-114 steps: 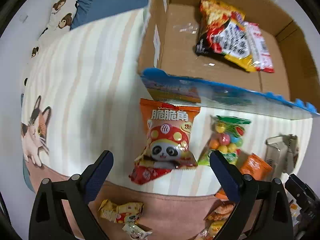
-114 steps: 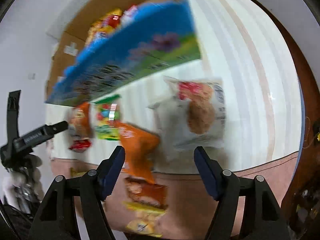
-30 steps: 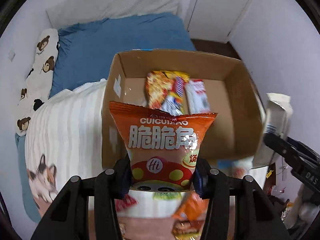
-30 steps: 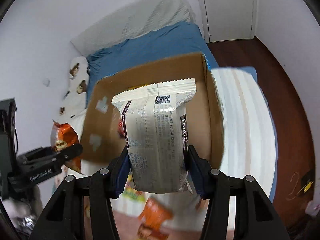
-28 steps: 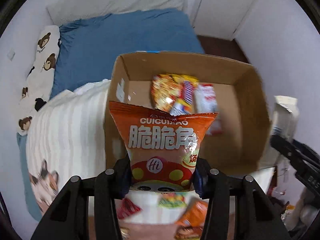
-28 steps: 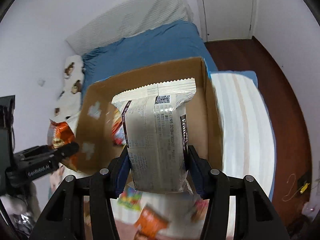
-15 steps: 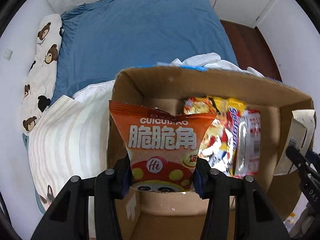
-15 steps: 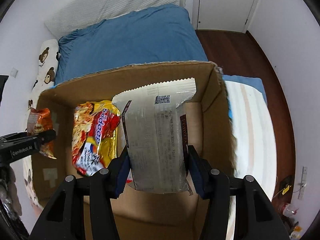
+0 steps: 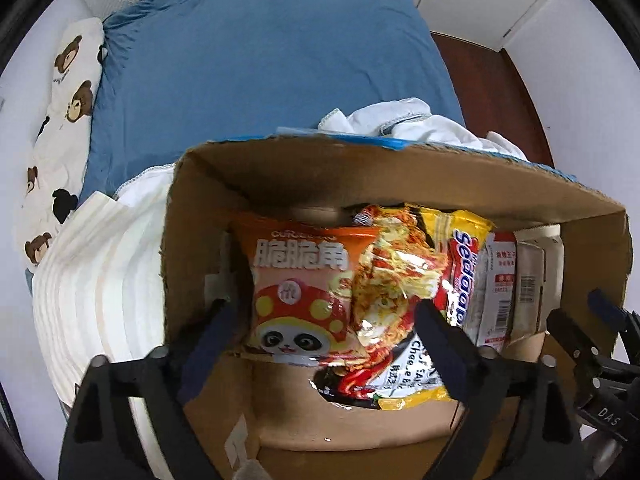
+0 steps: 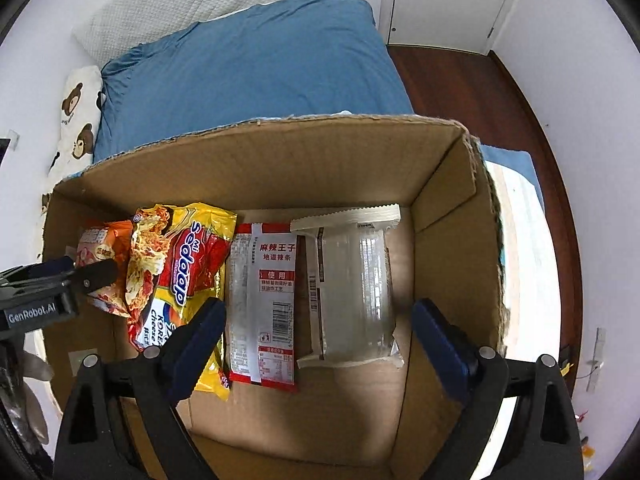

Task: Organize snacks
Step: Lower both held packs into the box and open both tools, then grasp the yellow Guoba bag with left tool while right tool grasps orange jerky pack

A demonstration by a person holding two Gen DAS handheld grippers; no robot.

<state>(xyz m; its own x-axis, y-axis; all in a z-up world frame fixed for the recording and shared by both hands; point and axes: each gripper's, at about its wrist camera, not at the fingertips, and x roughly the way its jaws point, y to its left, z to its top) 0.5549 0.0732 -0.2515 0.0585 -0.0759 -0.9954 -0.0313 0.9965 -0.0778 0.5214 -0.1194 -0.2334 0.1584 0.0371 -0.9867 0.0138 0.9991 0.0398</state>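
While open, snack-filled cardboard box (image 10: 280, 168)

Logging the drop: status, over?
Left gripper, right gripper open, jaws just opened. Orange snack bag, silver packet inside cardboard box. Nothing obstructing.

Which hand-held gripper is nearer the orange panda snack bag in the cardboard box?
Left. The left hand-held gripper hangs open directly over the orange panda snack bag. The right hand-held gripper is open farther along the box, over the silver-white packet.
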